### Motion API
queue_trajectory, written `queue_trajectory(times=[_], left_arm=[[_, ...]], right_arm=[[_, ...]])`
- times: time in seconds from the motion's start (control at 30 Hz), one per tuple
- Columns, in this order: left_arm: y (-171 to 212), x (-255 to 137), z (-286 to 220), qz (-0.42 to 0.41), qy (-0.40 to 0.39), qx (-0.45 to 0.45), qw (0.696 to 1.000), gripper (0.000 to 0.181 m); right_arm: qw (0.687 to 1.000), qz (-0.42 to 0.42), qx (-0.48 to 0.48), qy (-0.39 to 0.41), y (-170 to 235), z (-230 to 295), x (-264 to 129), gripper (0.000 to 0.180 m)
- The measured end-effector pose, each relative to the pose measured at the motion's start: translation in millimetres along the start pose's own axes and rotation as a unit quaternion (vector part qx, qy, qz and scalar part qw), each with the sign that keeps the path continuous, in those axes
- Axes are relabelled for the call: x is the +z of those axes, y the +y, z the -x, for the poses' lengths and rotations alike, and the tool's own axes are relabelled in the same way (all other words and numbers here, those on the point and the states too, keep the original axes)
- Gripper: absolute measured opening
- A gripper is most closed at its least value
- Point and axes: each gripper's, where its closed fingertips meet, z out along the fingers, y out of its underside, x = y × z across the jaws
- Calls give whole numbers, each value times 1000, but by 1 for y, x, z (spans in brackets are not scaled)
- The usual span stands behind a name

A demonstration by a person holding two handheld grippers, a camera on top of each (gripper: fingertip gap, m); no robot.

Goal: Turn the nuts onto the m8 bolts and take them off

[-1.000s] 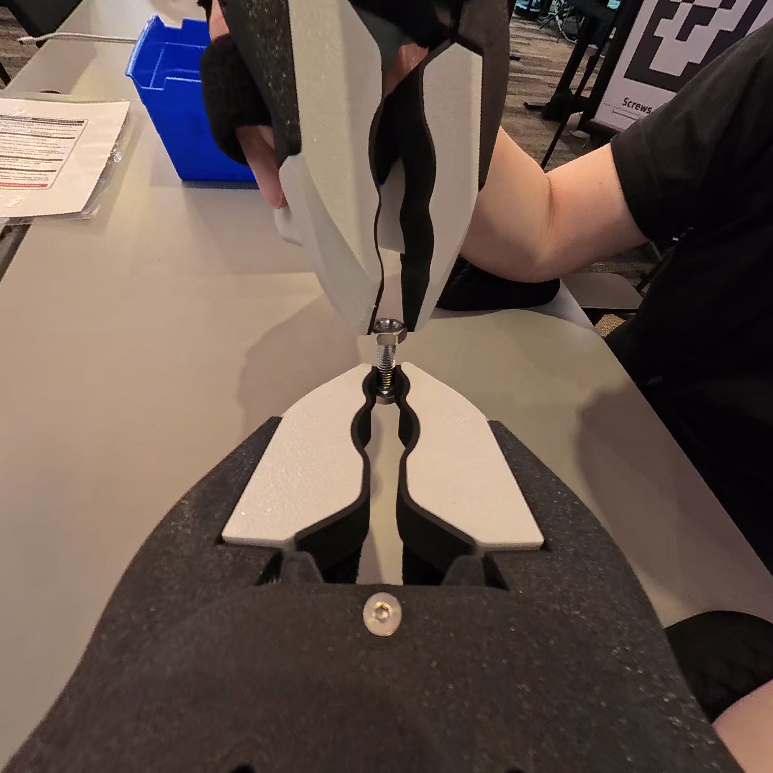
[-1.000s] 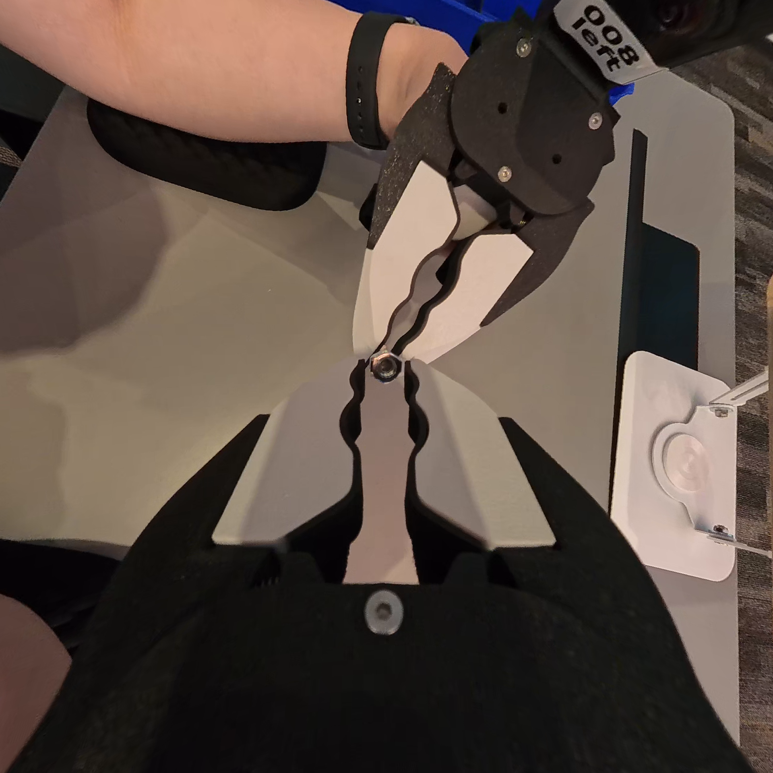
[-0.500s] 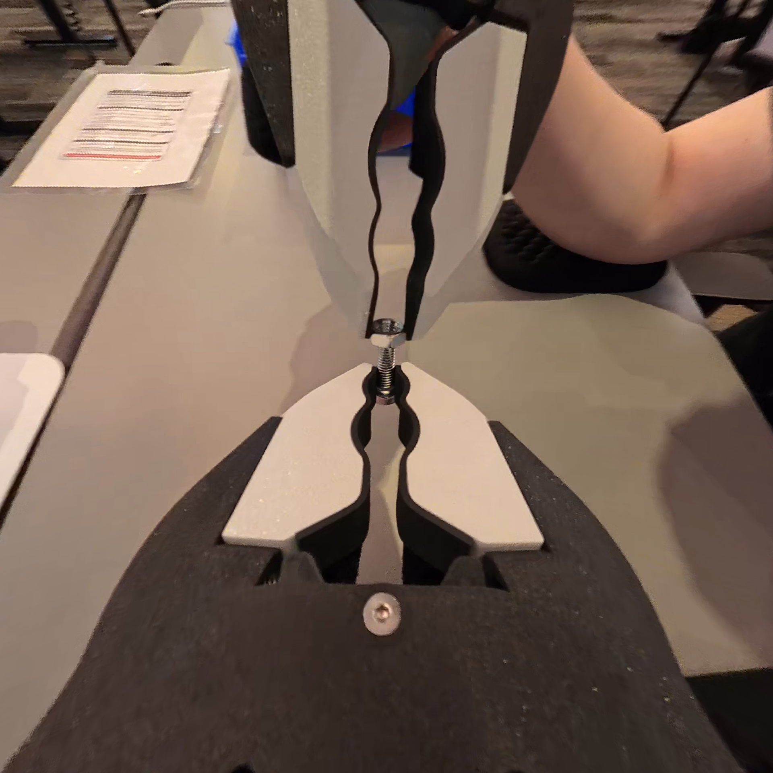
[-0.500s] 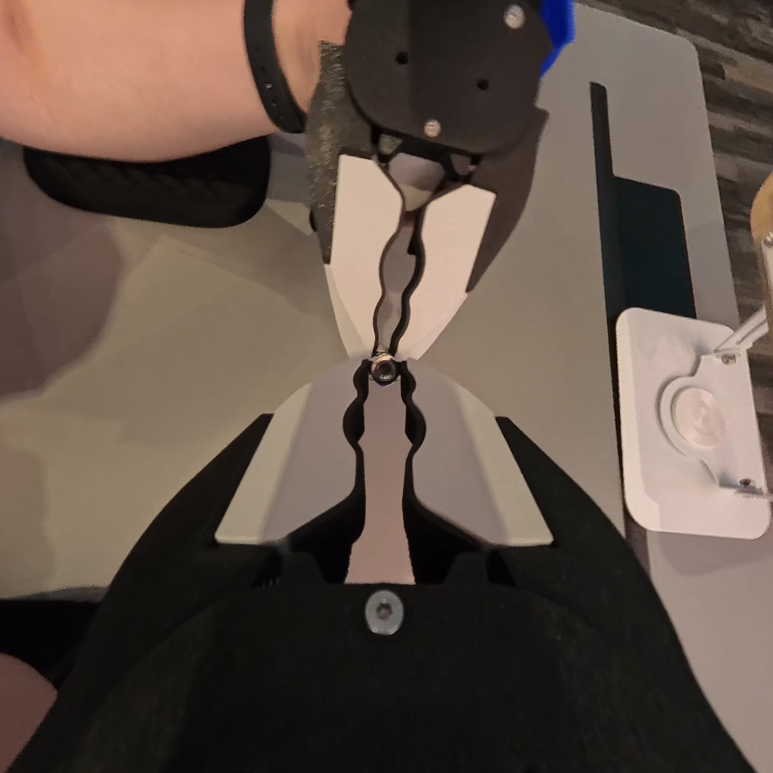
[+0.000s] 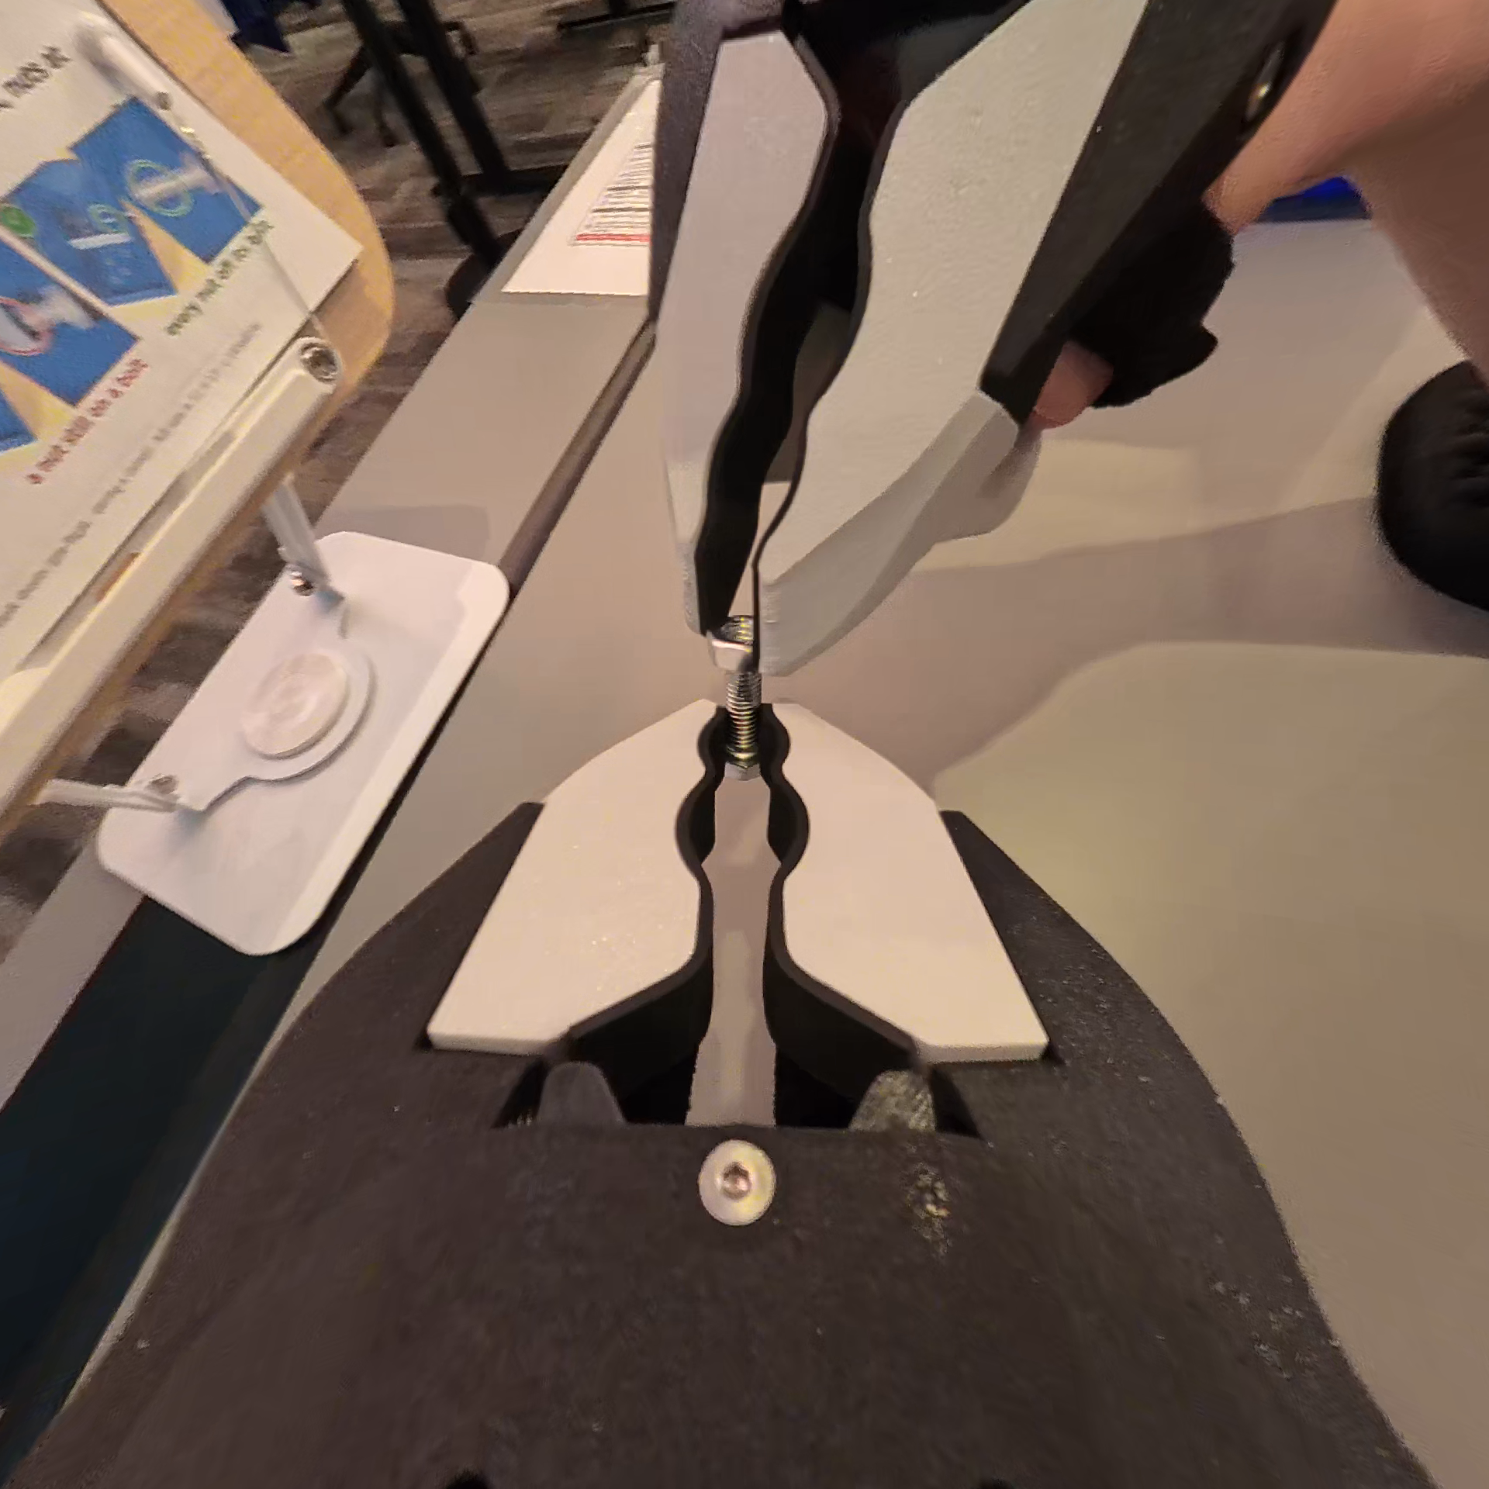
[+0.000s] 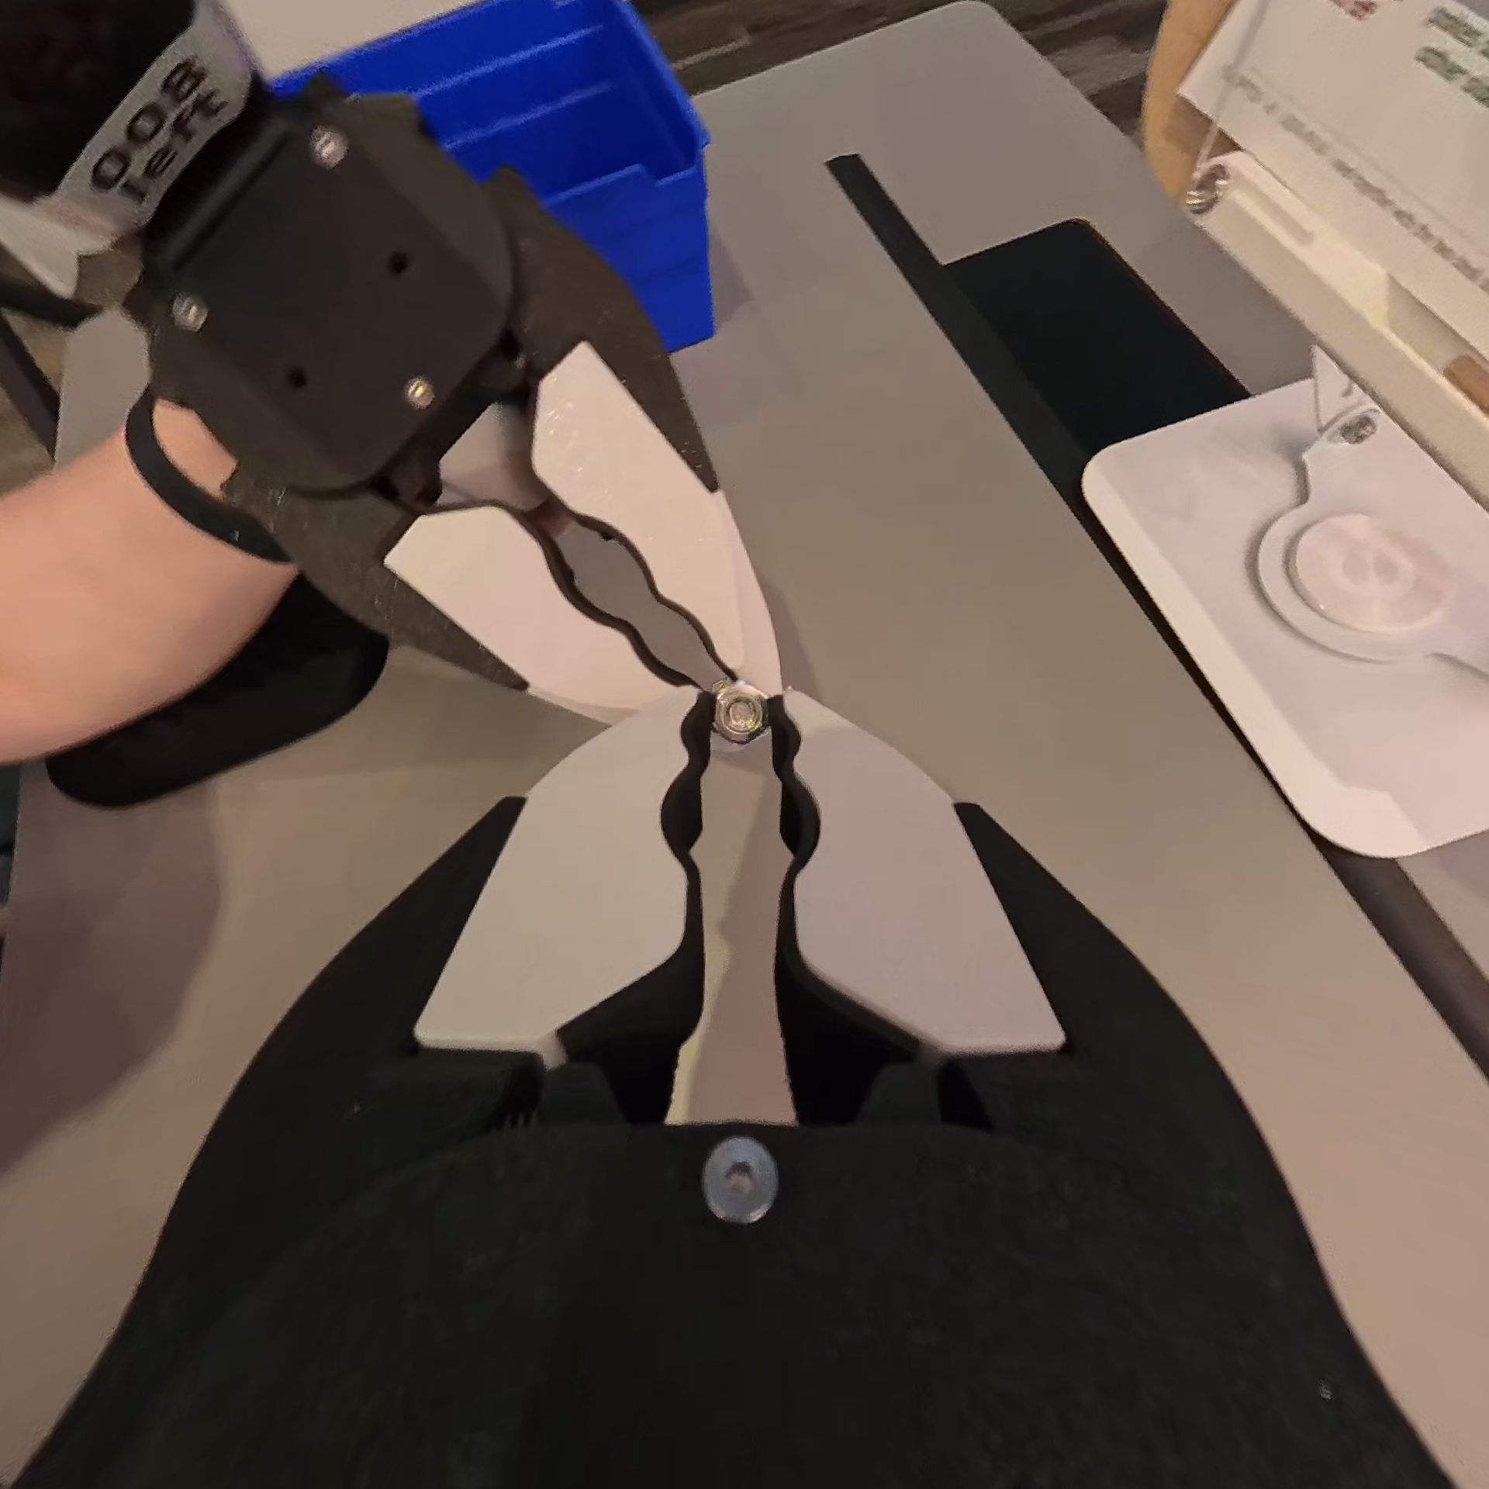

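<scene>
A silver M8 bolt (image 5: 742,707) stands upright between my two grippers, above the grey table (image 5: 1209,846). My left gripper (image 5: 741,729) is shut on the bolt's lower end. My right gripper (image 5: 737,640) comes down from above and is shut on the hex nut (image 5: 732,642) at the top of the thread. In the right wrist view my right gripper (image 6: 737,719) clamps the nut (image 6: 737,713) end-on, with the bolt's tip showing in its centre. The left gripper (image 6: 729,685) reaches in there from the upper left.
A blue bin (image 6: 564,145) stands at the table's back. A white stand base (image 5: 298,725) with a tilted instruction sheet (image 5: 121,242) sits left of the bolt and also shows in the right wrist view (image 6: 1329,604). A black arm pad (image 6: 201,725) lies under the left forearm. Both grippers' tips are close together, under 4 cm apart.
Both grippers have swung round the bolt's axis while keeping their holds. The left wrist view has panned left so the stand base now shows. The left gripper moved from upper right to upper left in the right wrist view.
</scene>
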Motion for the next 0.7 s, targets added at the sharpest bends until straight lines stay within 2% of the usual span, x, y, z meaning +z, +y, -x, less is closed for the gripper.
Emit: queue_trajectory(times=[0.27, 0.37, 0.6, 0.7], left_arm=[[-1, 2, 30, 15, -128, -5, 992, 7], [1, 4, 35, 27, -158, 6, 987, 7], [3, 6, 35, 30, -158, -1, 987, 7], [3, 6, 31, 23, -133, -12, 991, 7]], right_arm=[[987, -78, 136, 42, -16, -22, 7, 13], [982, -89, 158, 50, -16, -26, 9, 13], [982, -87, 157, 54, -15, -28, 11, 14], [985, -85, 135, 63, -18, -26, 8, 33]])
